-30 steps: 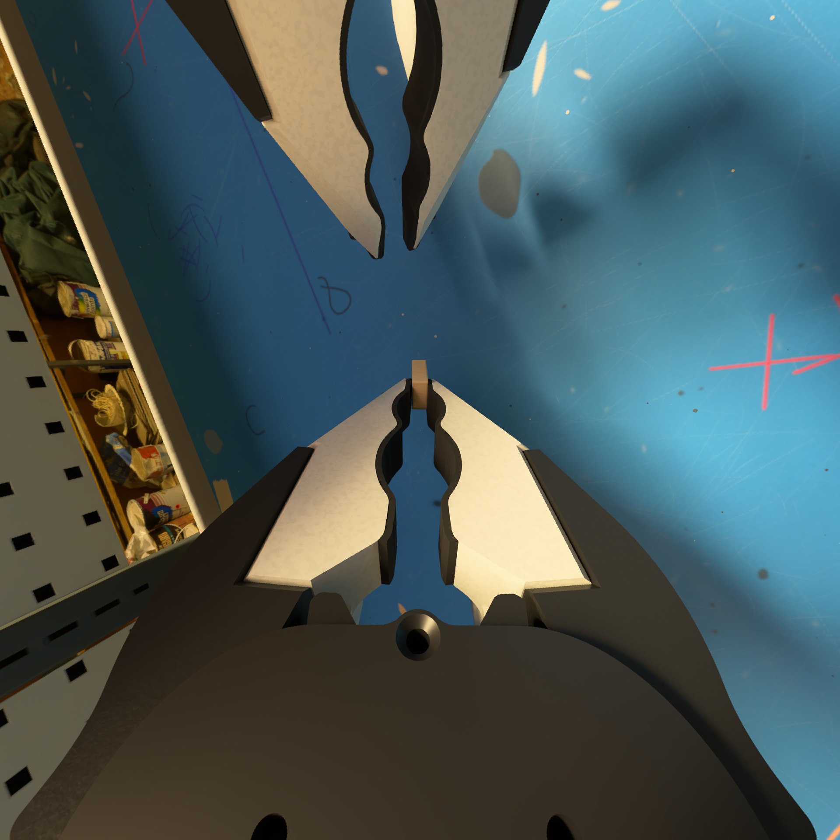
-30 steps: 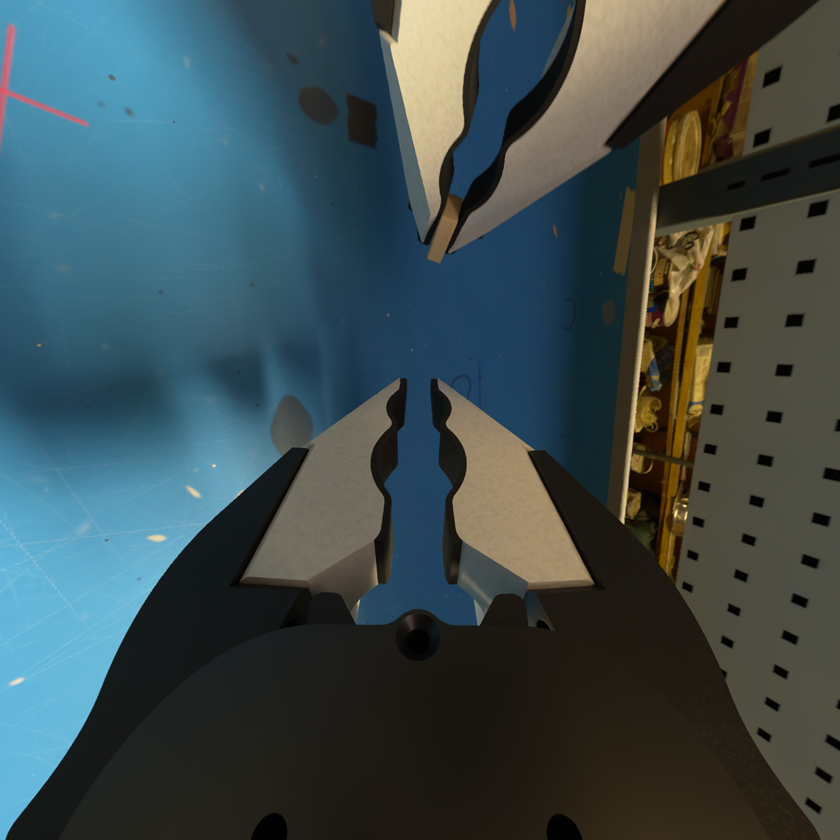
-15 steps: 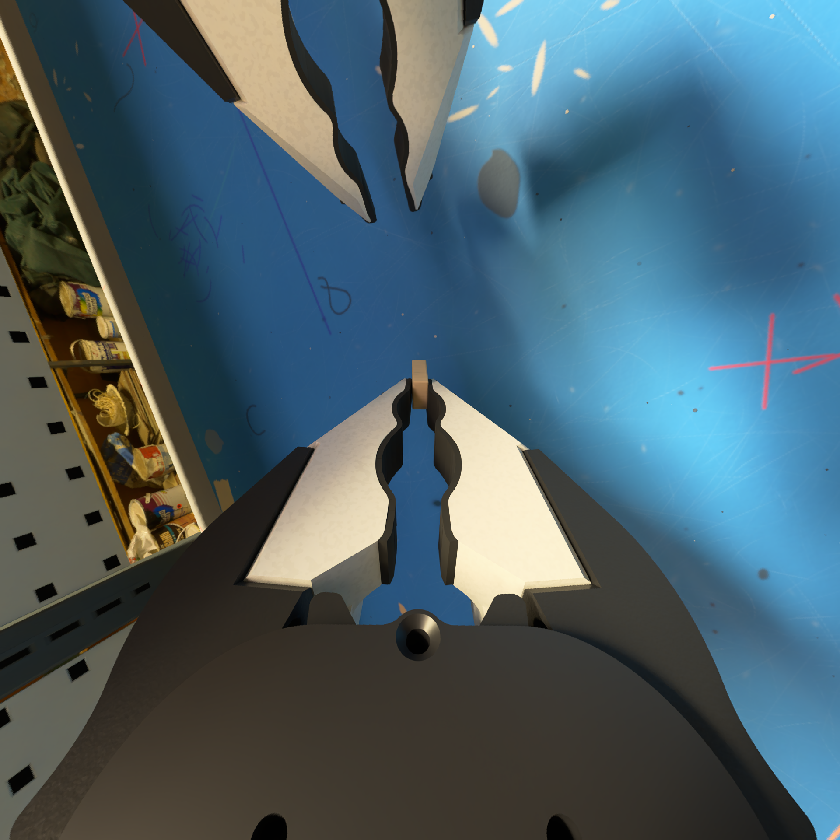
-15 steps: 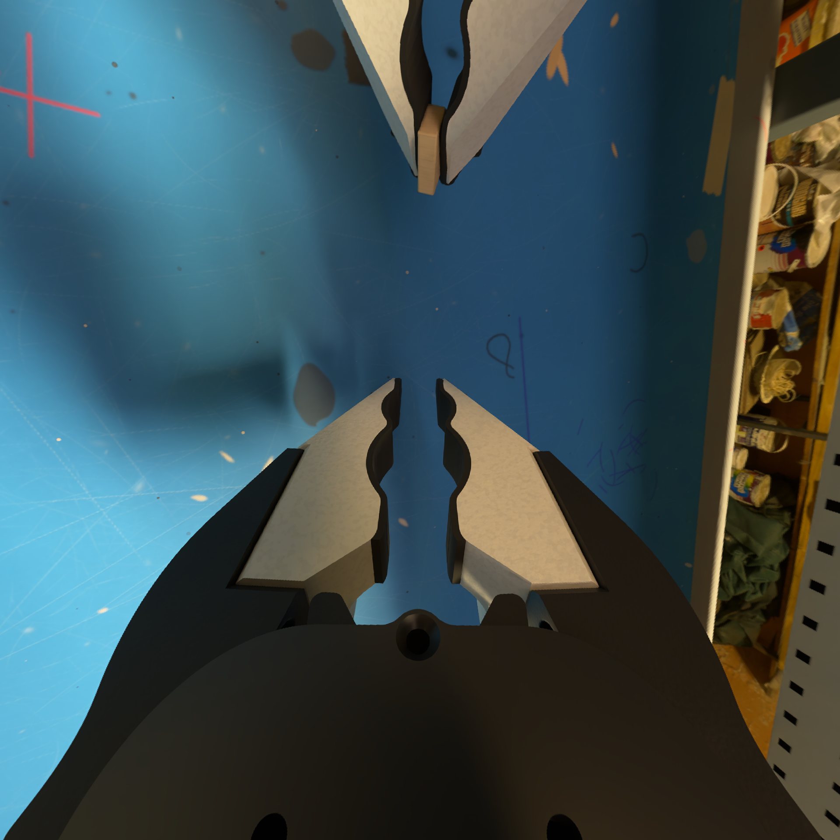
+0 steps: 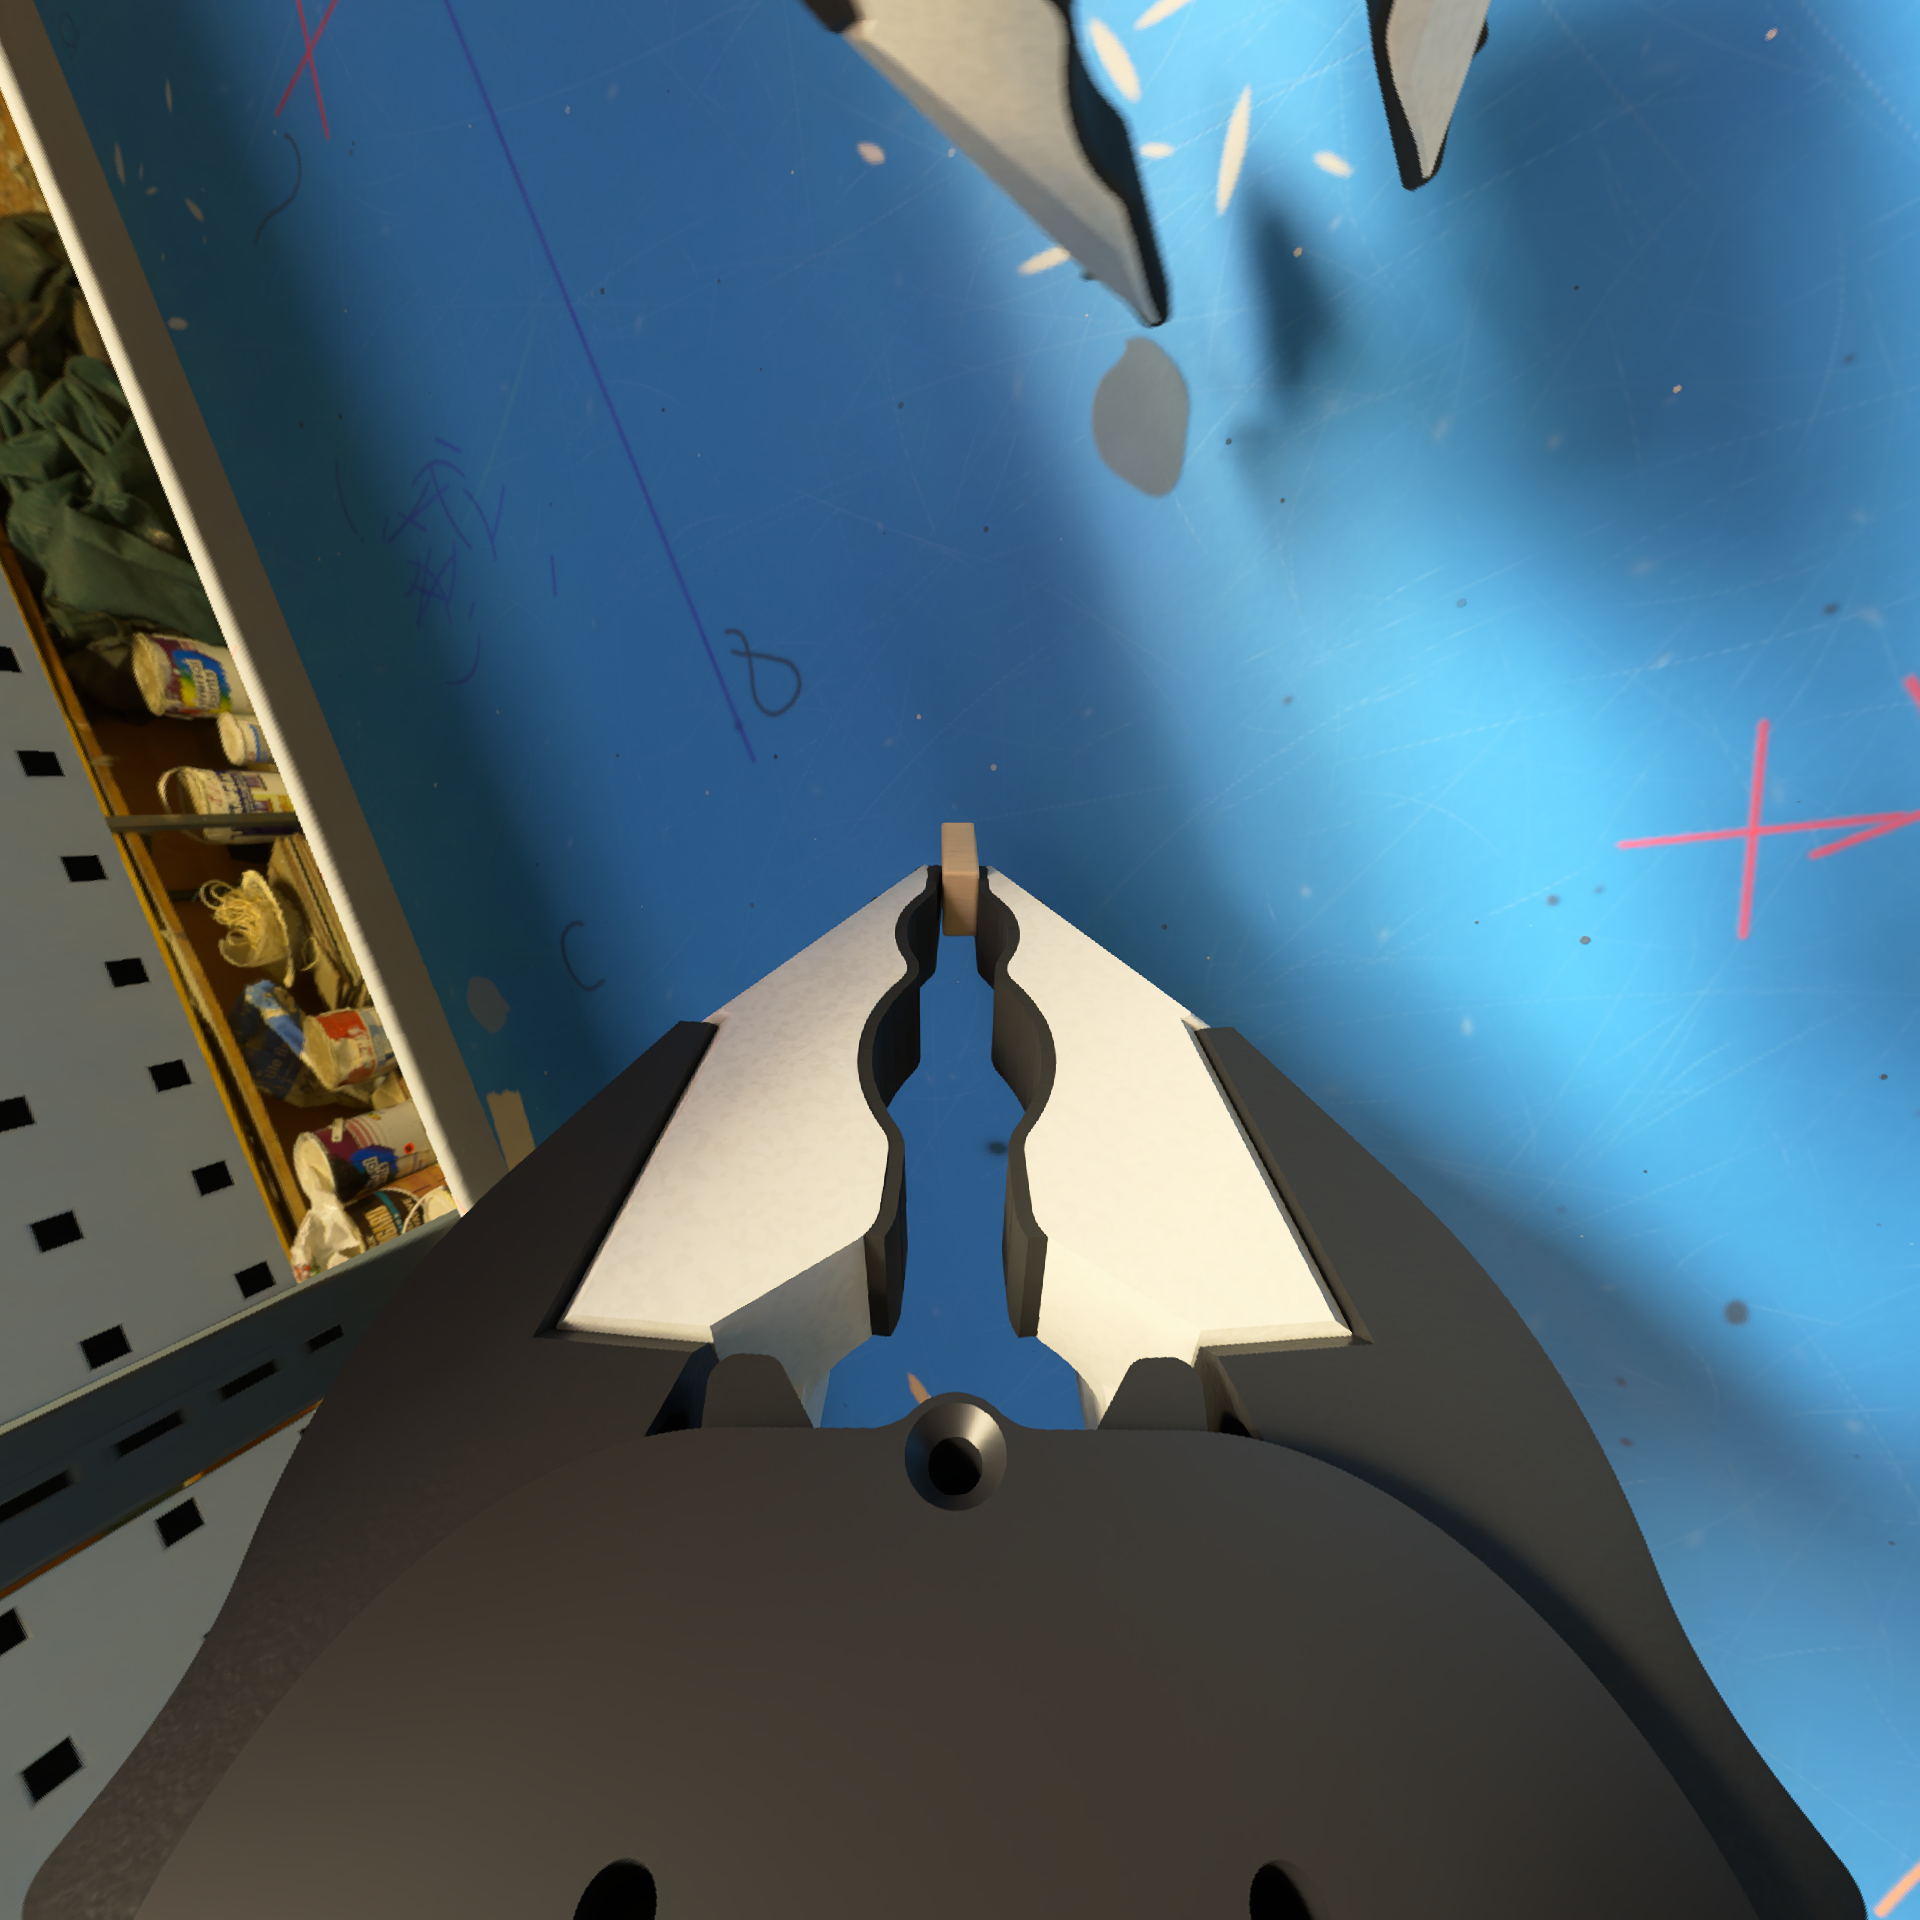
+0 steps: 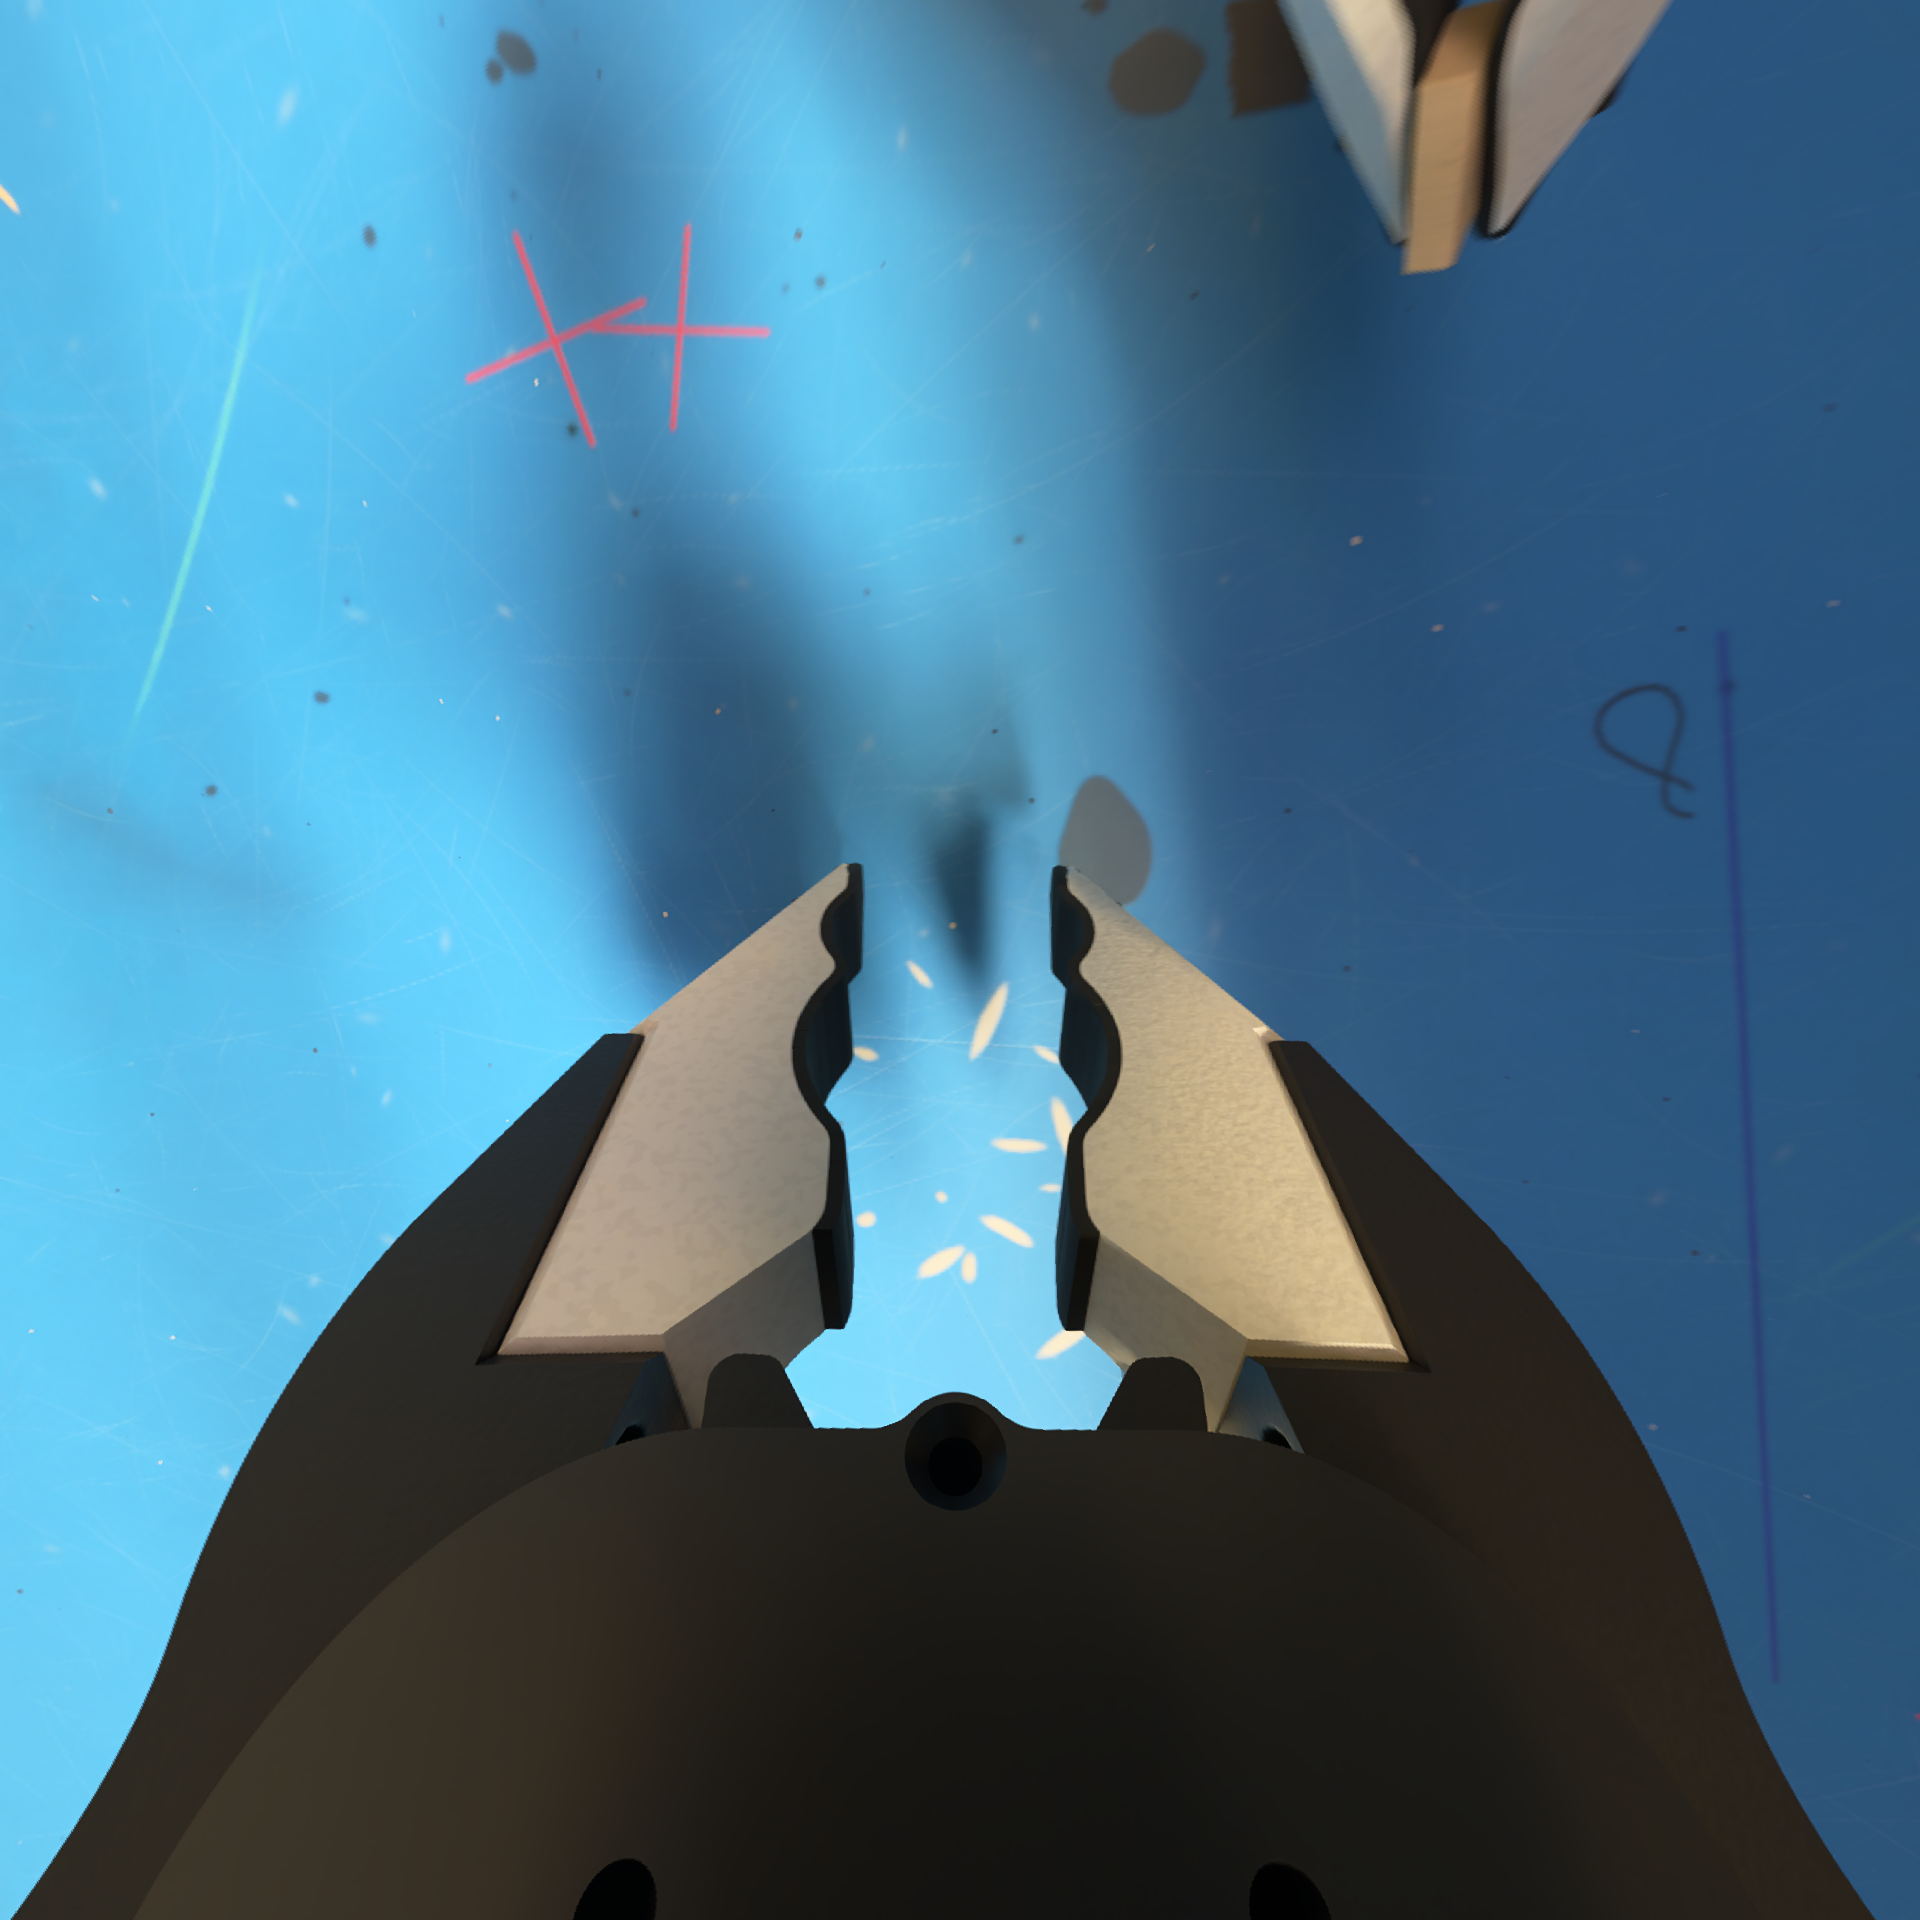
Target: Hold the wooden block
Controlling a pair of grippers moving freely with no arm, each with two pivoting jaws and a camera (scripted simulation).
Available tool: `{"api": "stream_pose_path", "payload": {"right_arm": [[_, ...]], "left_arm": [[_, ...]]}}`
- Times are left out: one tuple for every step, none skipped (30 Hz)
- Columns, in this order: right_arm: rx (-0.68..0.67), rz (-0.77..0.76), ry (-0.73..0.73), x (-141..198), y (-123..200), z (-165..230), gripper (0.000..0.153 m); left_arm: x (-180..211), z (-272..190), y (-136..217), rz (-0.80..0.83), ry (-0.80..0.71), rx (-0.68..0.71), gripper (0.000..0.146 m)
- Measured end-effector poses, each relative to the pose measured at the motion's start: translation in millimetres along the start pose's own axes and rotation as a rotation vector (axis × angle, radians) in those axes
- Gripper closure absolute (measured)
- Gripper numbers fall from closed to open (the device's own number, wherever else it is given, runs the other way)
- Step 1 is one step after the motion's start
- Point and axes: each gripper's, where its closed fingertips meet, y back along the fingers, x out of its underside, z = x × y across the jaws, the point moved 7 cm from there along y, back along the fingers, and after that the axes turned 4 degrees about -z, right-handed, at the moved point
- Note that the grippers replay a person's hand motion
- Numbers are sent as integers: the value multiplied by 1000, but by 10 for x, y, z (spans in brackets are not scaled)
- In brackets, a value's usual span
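Fingertips of my left gripper (image 5: 957, 896) are clenched on the wooden block (image 5: 957, 879), a thin tan piece pinched at the very ends of the pads with its top edge poking out just past them. It hangs clear above the blue table (image 5: 1455, 727); I see no contact with the surface.

Beyond those tips, up and to the right in the left wrist view, my right gripper (image 5: 1288, 249) shows only as two pale finger ends, well apart from each other. In its own view the right gripper (image 6: 956, 894) is released, jaws standing wide with nothing between them but cream flecks on the table. A second ago its fingers were nearly together and it faced the block head-on; now it has spread them and swung off to the side, so that from its camera the left gripper (image 6: 1444, 223) and the block (image 6: 1439, 156) sit far up in the right corner.

I read that as the right one backing out rather than lining up for a handover, though its heading is hard to judge from the edge of the frame. The hold rests on the left alone, and the tip-only pinch is shallow.

Farthest off, left of the claw, a pale table rim (image 5: 260, 644) and cluttered shelving (image 5: 260, 935).
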Motion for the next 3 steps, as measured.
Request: {"api": "stream_pose_path", "payload": {"right_arm": [[5,12,6,19,-37,34,122],[13,34,22,40,-76,74,130],[23,54,38,54,-109,111,136]], "left_arm": [[-3,-3,-1,5,-2,-3,141],[-6,-6,-1,9,-7,-7,141],[-9,-9,-1,13,-12,-12,141]]}}
